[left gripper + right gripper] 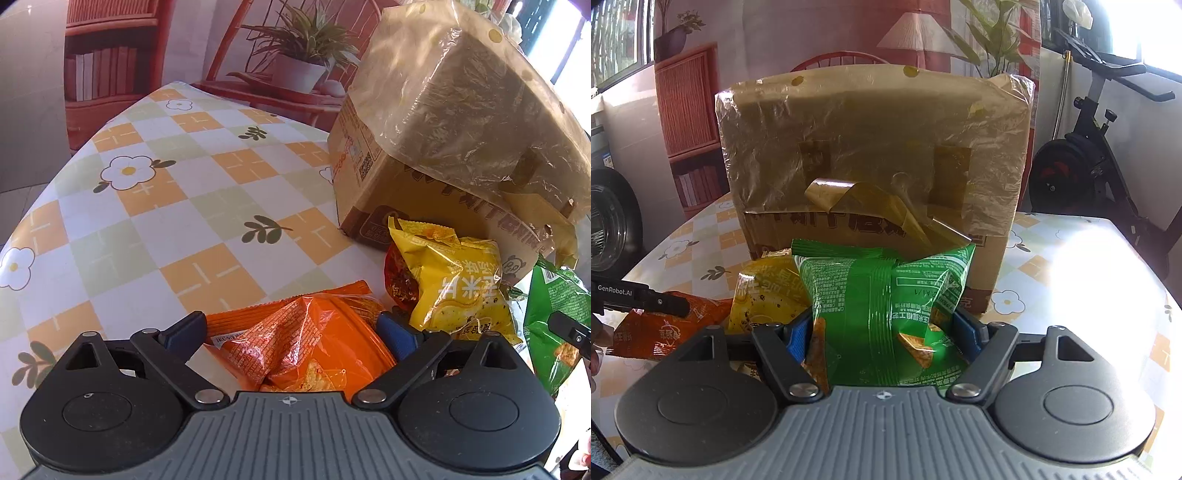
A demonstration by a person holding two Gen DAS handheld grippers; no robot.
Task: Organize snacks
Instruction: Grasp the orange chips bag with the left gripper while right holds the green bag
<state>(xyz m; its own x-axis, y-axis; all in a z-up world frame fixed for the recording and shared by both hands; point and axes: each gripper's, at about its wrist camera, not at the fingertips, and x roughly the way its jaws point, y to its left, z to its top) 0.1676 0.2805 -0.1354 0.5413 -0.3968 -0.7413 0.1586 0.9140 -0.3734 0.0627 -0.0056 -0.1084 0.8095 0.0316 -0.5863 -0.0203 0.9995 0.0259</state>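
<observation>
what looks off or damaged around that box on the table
The plastic-wrapped brown cardboard box has a strip of yellowish tape peeled loose and curling off its front, above the green snack bag. The wrap is wrinkled and stops short of the box's bottom. Nothing looks spilled.

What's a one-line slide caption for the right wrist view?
Right gripper straddles a green snack bag before the taped cardboard box, yellow bag alongside.

Each gripper, left gripper (pixel 291 334) and right gripper (pixel 882 332), has a ribbed grey body, black round housings, silver screws and blue-padded jaws (white "GenRobot.AI" lettering marks one arm).
</observation>
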